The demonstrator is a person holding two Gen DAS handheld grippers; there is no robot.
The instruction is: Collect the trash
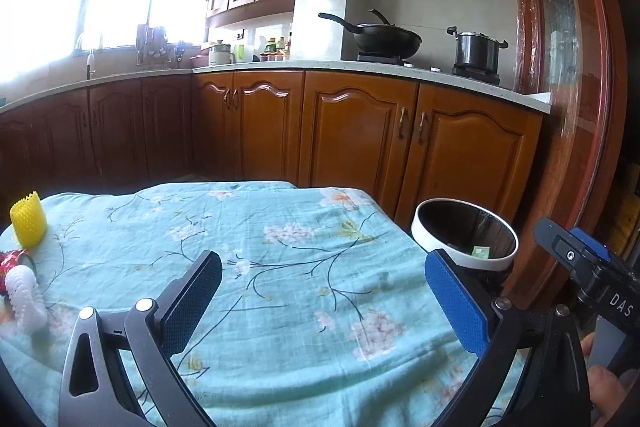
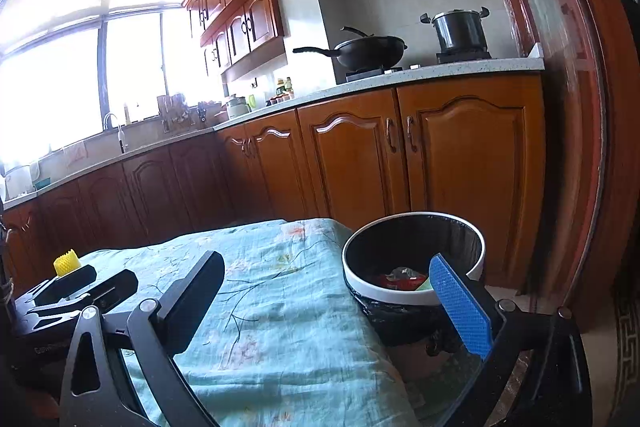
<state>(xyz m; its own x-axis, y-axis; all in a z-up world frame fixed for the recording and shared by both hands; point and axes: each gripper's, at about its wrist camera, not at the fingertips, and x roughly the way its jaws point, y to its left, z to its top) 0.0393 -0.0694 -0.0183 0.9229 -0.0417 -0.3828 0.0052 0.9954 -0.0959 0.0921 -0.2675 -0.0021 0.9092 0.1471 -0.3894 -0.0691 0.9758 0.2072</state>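
A white-rimmed trash bin (image 1: pixel 464 233) with a black liner stands off the table's right edge; in the right wrist view the bin (image 2: pixel 412 259) holds red and silver wrappers (image 2: pixel 400 277). On the table's left edge lie a yellow foam net (image 1: pixel 28 219), a white foam net (image 1: pixel 24 297) and a red wrapper (image 1: pixel 10 261). My left gripper (image 1: pixel 326 301) is open and empty above the floral cloth. My right gripper (image 2: pixel 330 301) is open and empty, its blue finger over the bin's near rim. The left gripper's body (image 2: pixel 76 291) shows at the left in the right wrist view.
A light-blue floral cloth (image 1: pixel 280 267) covers the table. Wooden kitchen cabinets (image 1: pixel 360 131) stand behind it, with a wok (image 1: pixel 384 37) and a pot (image 1: pixel 476 53) on the stove. A wooden door frame (image 1: pixel 576 107) rises at the right.
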